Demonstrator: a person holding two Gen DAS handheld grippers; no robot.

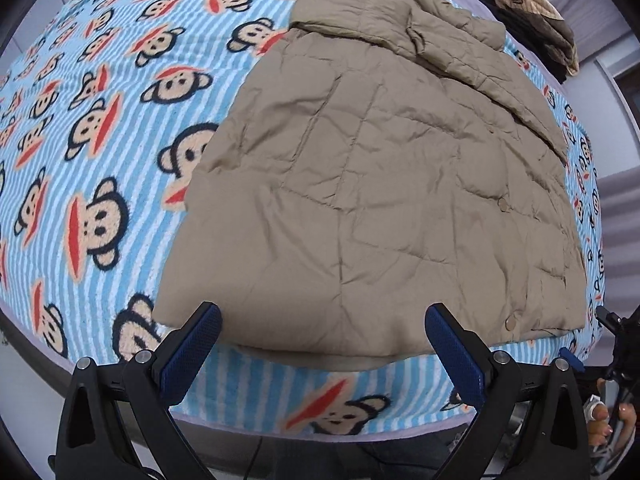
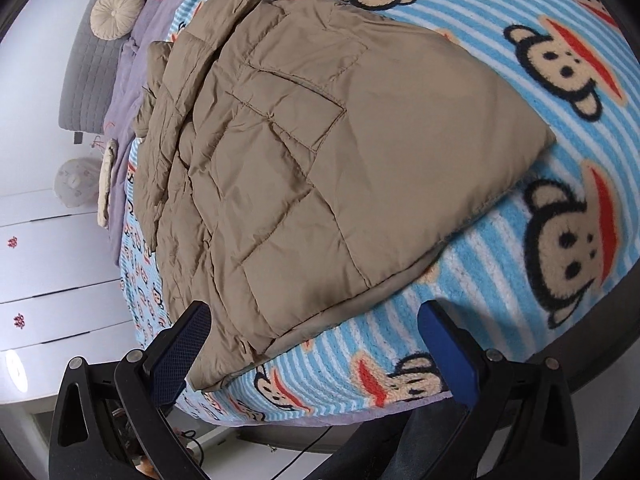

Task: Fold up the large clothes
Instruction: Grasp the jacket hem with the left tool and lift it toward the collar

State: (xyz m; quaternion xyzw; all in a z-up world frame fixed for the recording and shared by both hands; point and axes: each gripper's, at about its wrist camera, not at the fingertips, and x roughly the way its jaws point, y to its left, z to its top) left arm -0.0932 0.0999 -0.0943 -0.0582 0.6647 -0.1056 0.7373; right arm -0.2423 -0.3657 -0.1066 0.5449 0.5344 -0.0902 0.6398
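Observation:
A tan quilted puffer jacket (image 1: pixel 380 184) lies flat on the bed, sleeves folded in over its body, hem toward me. It also shows in the right wrist view (image 2: pixel 320 168). My left gripper (image 1: pixel 324 336) is open and empty, its blue pads just at the jacket's near hem. My right gripper (image 2: pixel 316 332) is open and empty, at the jacket's near right hem corner, which lies between its fingers.
The bed has a blue-striped monkey-print blanket (image 1: pixel 100 140). A pile of dark and striped clothes (image 1: pixel 532 20) sits at the far end. A round cream cushion (image 2: pixel 116 8) and grey headboard (image 2: pixel 92 76) stand there too. White drawers (image 2: pixel 48 280) stand beside the bed.

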